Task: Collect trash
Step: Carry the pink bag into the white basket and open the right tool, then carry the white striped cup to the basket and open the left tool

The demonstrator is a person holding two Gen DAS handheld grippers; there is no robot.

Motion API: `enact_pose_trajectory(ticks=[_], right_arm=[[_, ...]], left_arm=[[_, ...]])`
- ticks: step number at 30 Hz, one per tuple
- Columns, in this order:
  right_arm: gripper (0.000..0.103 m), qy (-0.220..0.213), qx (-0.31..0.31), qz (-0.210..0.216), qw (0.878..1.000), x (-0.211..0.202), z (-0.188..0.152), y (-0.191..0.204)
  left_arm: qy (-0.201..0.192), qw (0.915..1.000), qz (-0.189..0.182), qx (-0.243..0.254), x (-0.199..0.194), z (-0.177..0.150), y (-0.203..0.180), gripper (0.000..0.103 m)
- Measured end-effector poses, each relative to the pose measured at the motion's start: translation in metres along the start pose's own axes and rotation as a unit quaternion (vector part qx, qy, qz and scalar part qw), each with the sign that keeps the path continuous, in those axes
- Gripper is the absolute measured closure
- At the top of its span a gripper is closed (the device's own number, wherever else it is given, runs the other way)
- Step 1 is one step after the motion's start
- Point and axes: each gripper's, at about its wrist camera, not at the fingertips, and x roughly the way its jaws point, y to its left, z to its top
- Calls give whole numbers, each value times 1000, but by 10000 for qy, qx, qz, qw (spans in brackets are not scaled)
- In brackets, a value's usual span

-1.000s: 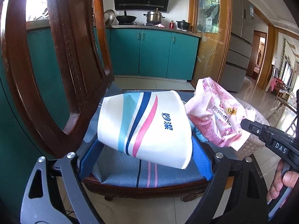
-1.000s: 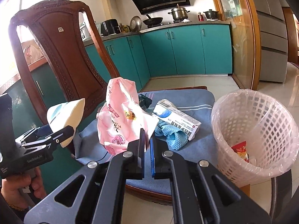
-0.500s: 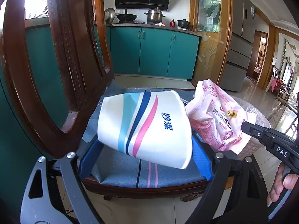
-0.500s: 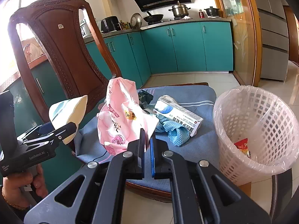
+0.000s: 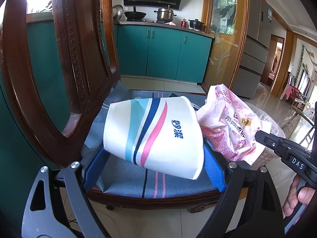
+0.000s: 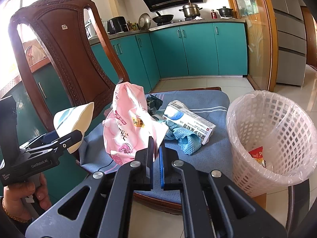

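My left gripper [image 5: 154,156] is shut on a white paper cup [image 5: 152,134] with blue and pink stripes, held on its side above the chair seat; the cup also shows in the right wrist view [image 6: 74,123]. My right gripper [image 6: 156,148] is shut on a pink plastic wrapper [image 6: 130,123], lifted over the seat; the wrapper also shows in the left wrist view [image 5: 231,127]. A white mesh trash basket [image 6: 277,138] with a clear liner stands at the right and holds a red wrapper [image 6: 256,154].
A toothpaste box [image 6: 190,123], a blue cloth [image 6: 184,138] and a small dark object [image 6: 153,103] lie on the blue seat cushion [image 6: 208,101]. The wooden chair back [image 6: 65,63] rises at the left. Teal kitchen cabinets [image 6: 198,49] stand behind.
The pink wrapper in my right gripper has lifted slightly and shifted. The left gripper and the cup have stayed nearly still.
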Motion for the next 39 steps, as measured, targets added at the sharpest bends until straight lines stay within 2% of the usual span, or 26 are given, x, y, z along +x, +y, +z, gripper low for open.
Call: enact_pose_trajectory(ticks=[10,14,19,23,28,30,32,34,36,39], right_arm=[[98,-77,52,-70,9999,-2,2,-6],[98,-217,162,-280,9992,-7,10,-22],[98,-485,546,-746,9945,-18,27,-66],[98,-685,959,-1347,9839,-31,36,-112],[97,-690,1570,-1813,9684,-37,36,-165],[96,-632,1609,-1947,9655,-36,34,-174],[81,-579,1678,-2035,9628,-36,32,-178],[27,-796,1839,-2103,9569,-47,30,-178],[19,-1136,1893,-2108,9523,-61,32,-176],[17,-1699,2063,-1950,9437,-85,31,-175]], left_arm=[[6,10000,28,30,1,-1,-2,15],[24,10000,26,40,3,-1,-2,15],[33,10000,20,44,3,-1,-1,15],[49,10000,15,49,3,-2,-1,15],[73,9999,26,70,4,-2,-2,15],[97,9999,33,80,5,-3,-4,15],[117,9999,25,103,7,-3,-5,15],[131,9998,25,144,9,-4,-8,15],[159,9997,15,194,11,-5,-12,15],[165,9994,1,296,15,-6,-20,15]])
